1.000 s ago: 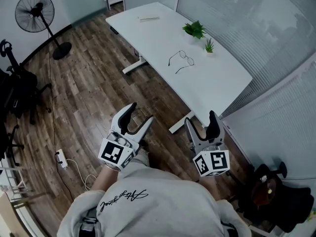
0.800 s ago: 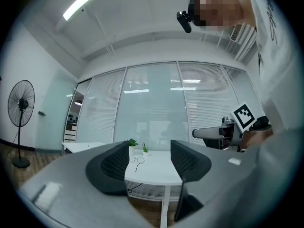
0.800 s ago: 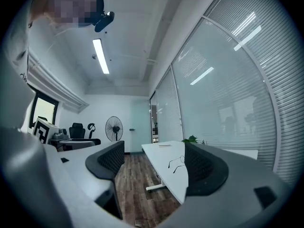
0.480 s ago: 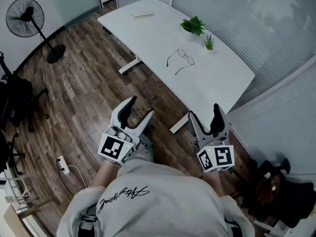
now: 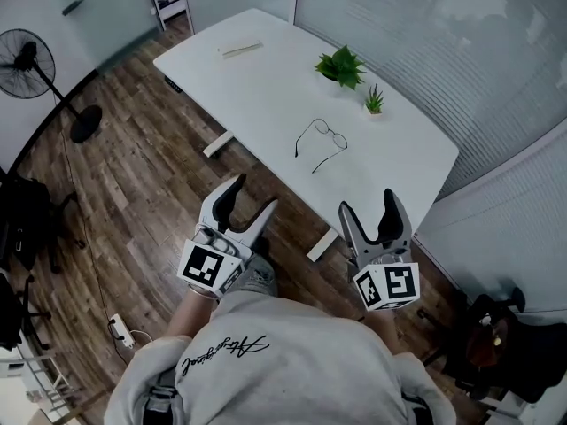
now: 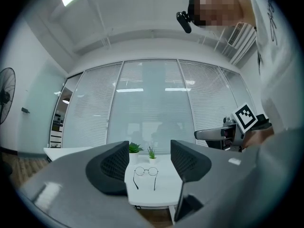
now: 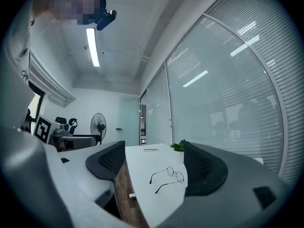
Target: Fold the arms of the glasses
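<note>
Thin wire glasses (image 5: 320, 142) with round lenses lie on the white table (image 5: 266, 87), both arms spread out toward me. The left gripper view also shows the glasses (image 6: 145, 174), and the right gripper view frames them (image 7: 167, 177) between the jaws. My left gripper (image 5: 251, 203) hangs over the wood floor short of the table's near edge, jaws wide apart and empty. My right gripper (image 5: 368, 211) is beside the table's near right corner, also open with nothing in it. Both are well short of the glasses.
Two small potted plants (image 5: 340, 64) (image 5: 374, 102) stand just beyond the glasses by the glass wall. A flat pale strip (image 5: 241, 50) lies at the table's far end. A floor fan (image 5: 29, 65) stands far left, and chairs sit at both sides.
I have stepped toward the table: it and the glasses have slid closer and lower in the head view. Both grippers moved forward with me, jaws unchanged.
</note>
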{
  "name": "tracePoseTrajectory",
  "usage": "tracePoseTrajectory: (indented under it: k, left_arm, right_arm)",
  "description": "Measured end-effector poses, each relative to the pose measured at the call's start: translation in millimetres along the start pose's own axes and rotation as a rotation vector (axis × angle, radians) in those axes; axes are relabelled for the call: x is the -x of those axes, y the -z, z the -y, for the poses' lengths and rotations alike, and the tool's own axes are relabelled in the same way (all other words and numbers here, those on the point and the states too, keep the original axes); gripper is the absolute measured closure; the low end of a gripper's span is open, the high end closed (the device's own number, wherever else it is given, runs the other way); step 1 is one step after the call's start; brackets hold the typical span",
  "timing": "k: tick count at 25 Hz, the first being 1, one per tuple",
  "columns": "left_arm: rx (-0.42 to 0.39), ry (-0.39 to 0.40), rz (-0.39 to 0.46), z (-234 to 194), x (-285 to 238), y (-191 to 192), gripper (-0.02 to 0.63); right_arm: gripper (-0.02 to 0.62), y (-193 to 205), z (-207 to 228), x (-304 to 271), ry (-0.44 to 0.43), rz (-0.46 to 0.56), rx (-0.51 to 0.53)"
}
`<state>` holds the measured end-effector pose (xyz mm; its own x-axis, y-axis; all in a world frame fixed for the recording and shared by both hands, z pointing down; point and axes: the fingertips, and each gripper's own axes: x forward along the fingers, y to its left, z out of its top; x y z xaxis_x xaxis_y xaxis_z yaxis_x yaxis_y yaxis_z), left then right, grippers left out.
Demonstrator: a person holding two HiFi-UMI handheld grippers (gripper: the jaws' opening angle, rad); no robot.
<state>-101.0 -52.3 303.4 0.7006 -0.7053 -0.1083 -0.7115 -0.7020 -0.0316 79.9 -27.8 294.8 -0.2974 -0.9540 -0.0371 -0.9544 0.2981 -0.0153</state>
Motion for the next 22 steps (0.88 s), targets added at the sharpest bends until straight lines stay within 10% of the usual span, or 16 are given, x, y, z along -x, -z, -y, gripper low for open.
tracePoseTrajectory:
  k: [22]
  left_arm:
    - [0.006, 0.296, 0.008, -99.1, -157.4, 1.9, 0.345]
  right_arm:
    - [0.227, -9.5, 66.0, -116.1, 0.302, -0.001, 0.021]
